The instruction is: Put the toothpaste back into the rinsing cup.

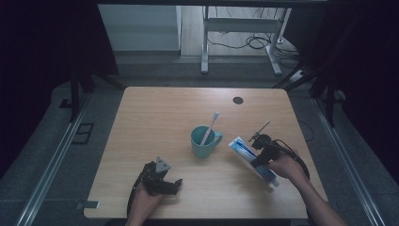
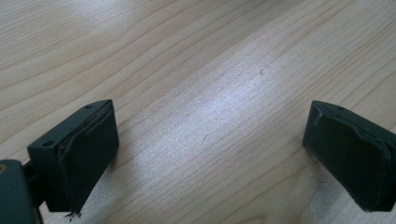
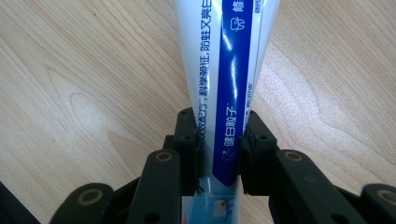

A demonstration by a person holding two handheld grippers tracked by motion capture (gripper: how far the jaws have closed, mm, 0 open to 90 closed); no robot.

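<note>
The right gripper (image 1: pixel 258 151) has its jaws clamped on the toothpaste tube (image 1: pixel 246 154), held just right of the teal mug (image 1: pixel 204 141) where the toothbrush (image 1: pixel 210 128) already stands. The tube remains to be placed. The left gripper (image 1: pixel 165 181) rests splayed, holding nothing.

dim, dark-edged high view; soft glare on table (image 2: pixel 219 112)
</note>
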